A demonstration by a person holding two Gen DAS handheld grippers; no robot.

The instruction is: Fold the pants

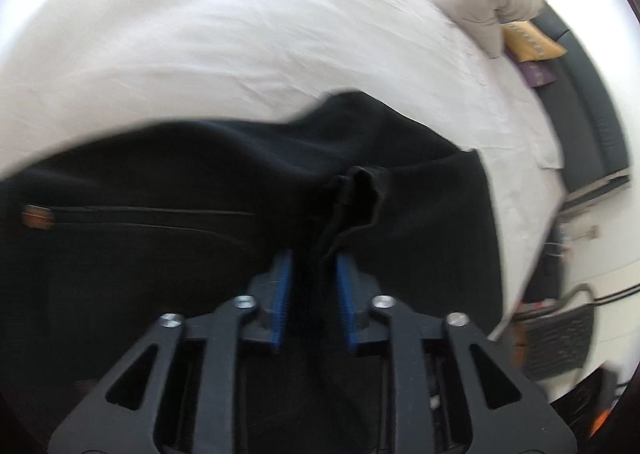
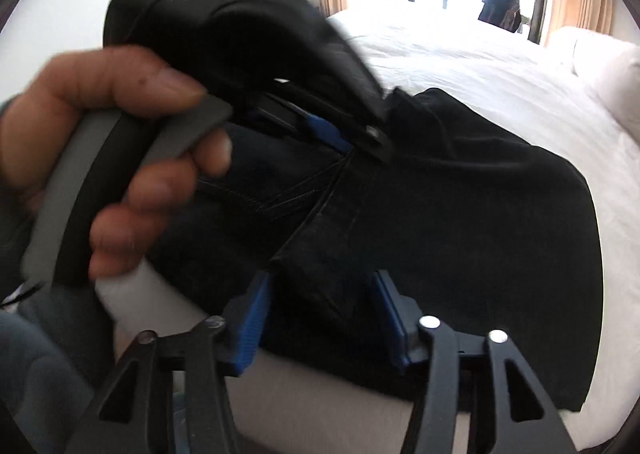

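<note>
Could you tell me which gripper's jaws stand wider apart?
The right gripper; the left gripper leaves a narrower gap around the black pants.

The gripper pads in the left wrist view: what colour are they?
Blue pads, clearest in the left wrist view.

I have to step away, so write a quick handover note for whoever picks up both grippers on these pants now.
Left gripper: jaws slightly apart, a ridge of the black pants between the blue pads; no firm pinch visible, treat it as released.
Right gripper: jaws wide, straddling a folded edge of the pants without pressing on it.
Left hand holds its gripper close above the pants.
Pants: lying on the white bed, bunched, layers overlapping, near the bed's edge.
Done: cloth seems doubled over at least once.
Left: regrip, smooth the bunched middle, finish the fold.
</note>
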